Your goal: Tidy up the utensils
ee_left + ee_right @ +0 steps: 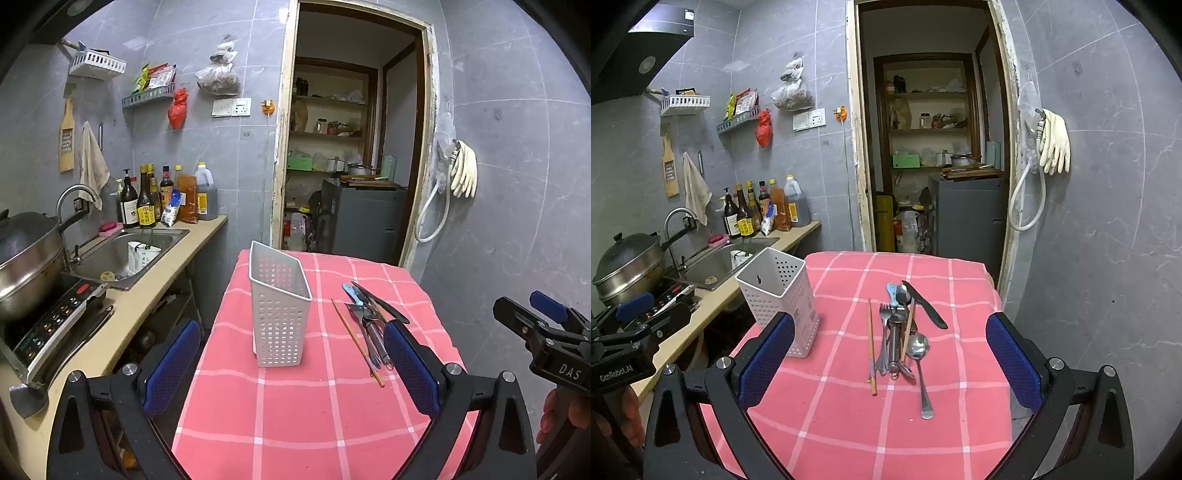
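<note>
While both wide-spread, utensils (905, 332) lie ahead of right tool (890, 354).

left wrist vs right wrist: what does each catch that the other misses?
Left wrist only: the right gripper, seen from the side, and the induction cooktop's control panel.
Right wrist only: the range hood, and the long spoon lying unobstructed.
Both: the white perforated holder upright and empty, the utensil pile beside it on the pink checked cloth, the sink and the doorway.

Holder (779, 299) left of utensils (901, 332)
</note>
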Demonstrator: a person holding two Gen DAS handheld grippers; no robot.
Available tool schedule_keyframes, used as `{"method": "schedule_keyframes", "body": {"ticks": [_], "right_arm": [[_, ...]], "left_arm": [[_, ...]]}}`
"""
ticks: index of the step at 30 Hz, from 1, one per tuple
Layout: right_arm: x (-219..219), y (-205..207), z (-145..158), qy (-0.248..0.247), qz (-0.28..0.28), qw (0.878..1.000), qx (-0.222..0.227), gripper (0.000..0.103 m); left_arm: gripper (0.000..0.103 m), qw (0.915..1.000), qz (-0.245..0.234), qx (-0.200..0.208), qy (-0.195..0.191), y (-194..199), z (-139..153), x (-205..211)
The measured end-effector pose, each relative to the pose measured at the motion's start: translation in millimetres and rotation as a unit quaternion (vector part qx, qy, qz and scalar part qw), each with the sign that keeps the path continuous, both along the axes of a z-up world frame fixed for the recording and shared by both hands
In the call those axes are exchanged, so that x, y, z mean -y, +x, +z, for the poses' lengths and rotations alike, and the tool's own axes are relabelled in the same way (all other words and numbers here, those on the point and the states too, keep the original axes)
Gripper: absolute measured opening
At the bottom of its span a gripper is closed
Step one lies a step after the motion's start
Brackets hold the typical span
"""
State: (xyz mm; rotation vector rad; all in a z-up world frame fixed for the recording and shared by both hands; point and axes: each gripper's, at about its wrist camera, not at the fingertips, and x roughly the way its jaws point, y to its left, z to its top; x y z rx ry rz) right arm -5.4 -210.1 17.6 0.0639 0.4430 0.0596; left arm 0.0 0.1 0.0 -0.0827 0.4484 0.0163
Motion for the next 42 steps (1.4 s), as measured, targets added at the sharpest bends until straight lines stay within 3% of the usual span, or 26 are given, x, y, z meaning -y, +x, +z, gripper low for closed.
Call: {"method": "schedule_keyframes", "body": {"ticks": [42], "right_arm": [[1.1,5.9,-2.9,0.004,0.0,1.0,-0.005,0.102]], "left_arm": [[0.1,1.0,0.0,-0.004,0.0,0.1,0.0,0.0]]}}
